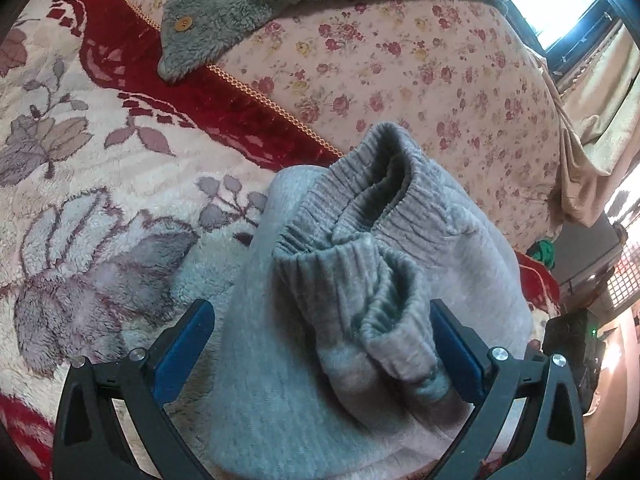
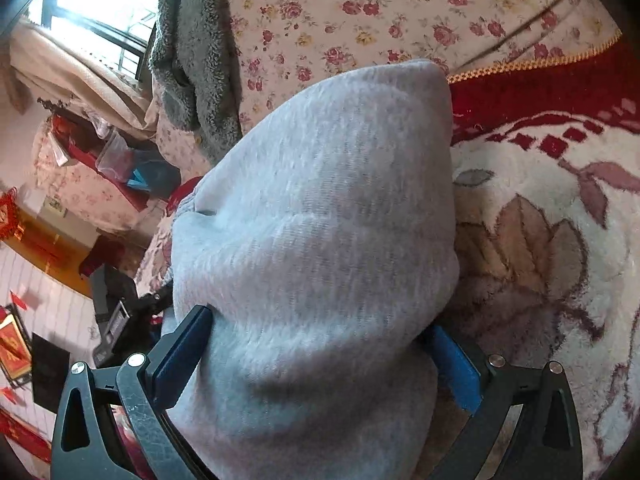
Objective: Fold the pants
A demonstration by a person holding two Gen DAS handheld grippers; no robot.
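Observation:
The light grey fleece pants [image 1: 328, 280] lie folded in a bundle on the bed, with the ribbed waistband [image 1: 384, 184] and ribbed leg cuffs [image 1: 380, 300] on top in the left wrist view. My left gripper [image 1: 320, 344] is open, its blue pads [image 1: 184, 348] wide apart on either side of the bundle. In the right wrist view the pants [image 2: 320, 220] fill the middle. My right gripper [image 2: 320, 360] is also wide open, with the fabric bulging between its blue pads [image 2: 456, 372]. I cannot tell whether the pads press on the cloth.
The bed has a cream and red floral plush blanket [image 1: 100, 200] and a pink rose-print quilt [image 1: 420, 80]. A grey fuzzy buttoned garment [image 1: 240, 12] lies on the quilt. A window with beige curtains [image 2: 72, 60] and cluttered shelves [image 2: 120, 160] stand beyond the bed.

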